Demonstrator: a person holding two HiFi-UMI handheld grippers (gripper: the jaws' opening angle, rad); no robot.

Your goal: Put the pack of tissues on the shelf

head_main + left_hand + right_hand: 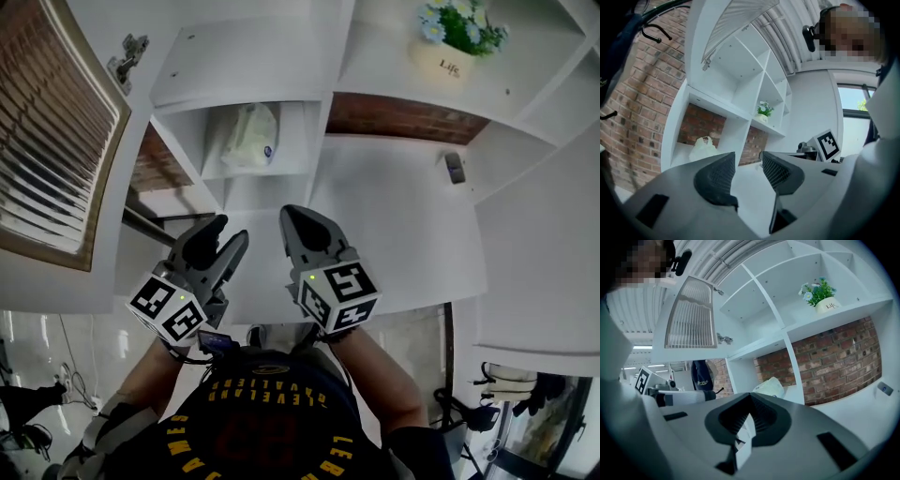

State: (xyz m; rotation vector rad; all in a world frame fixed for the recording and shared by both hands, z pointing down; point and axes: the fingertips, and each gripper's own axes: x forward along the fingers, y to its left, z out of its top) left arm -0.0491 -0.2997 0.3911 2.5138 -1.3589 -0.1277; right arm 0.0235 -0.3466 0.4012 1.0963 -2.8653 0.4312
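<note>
The broad white shelf board (394,225) lies bare across its middle, open to reach from the front. A small dark device (454,168) sits near its back right. The narrow bay (212,141) to the left is mostly filled by the pack of tissues (251,136). A louvred door (52,141) juts open at far left. A flowerpot (448,61) occupies a higher bay.

Glossy plastic tissue pack (251,136); smooth white shelf (403,216); rough brick wall (843,357).

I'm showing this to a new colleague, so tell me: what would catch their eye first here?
The two tongs low in the head view: left tongs apart and empty, right tongs closed. Beyond them the pack of tissues sits in a white shelf compartment, and a flower pot stands upper right.
</note>
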